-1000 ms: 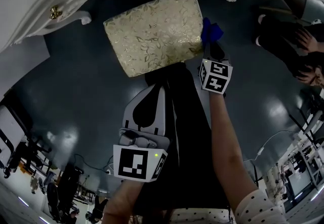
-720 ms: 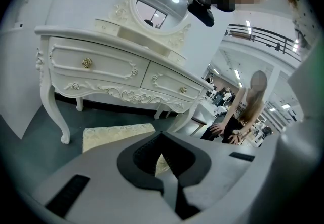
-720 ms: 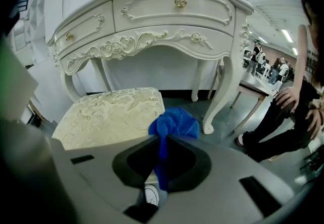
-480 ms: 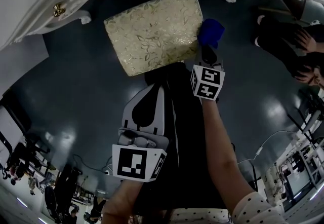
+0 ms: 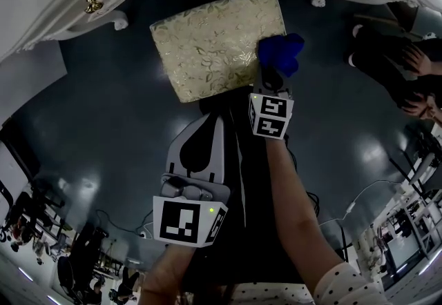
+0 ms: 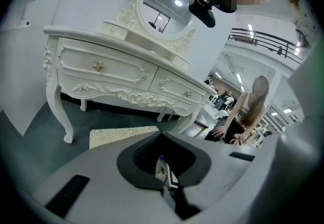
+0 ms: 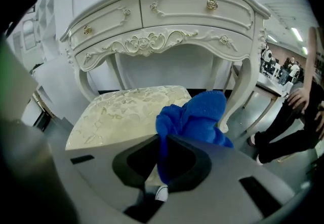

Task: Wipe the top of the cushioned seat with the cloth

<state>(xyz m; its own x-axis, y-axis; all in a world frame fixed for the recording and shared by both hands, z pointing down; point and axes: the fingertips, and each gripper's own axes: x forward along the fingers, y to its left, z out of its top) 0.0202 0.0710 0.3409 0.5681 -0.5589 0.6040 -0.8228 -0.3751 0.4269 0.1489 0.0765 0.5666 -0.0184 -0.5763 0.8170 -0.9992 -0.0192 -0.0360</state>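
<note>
- Head view: the cloth (image 5: pixel 280 54) covers the jaw tips of the right gripper (image 5: pixel 271 79) and the corner of the seat (image 5: pixel 210 41) beneath them.
- Right gripper view: its own body hides the seat's near edge.
- Left gripper view: the left gripper (image 6: pixel 164 167) blocks all but 1 strip of seat ahead.
- Person (image 7: pixel 296 137) right of the right gripper: cut by the edge.

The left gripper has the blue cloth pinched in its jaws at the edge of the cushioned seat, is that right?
Not the left. The right gripper has the blue cloth pinched in its jaws at the edge of the cushioned seat, as the right gripper view shows. The left gripper holds nothing.
</note>
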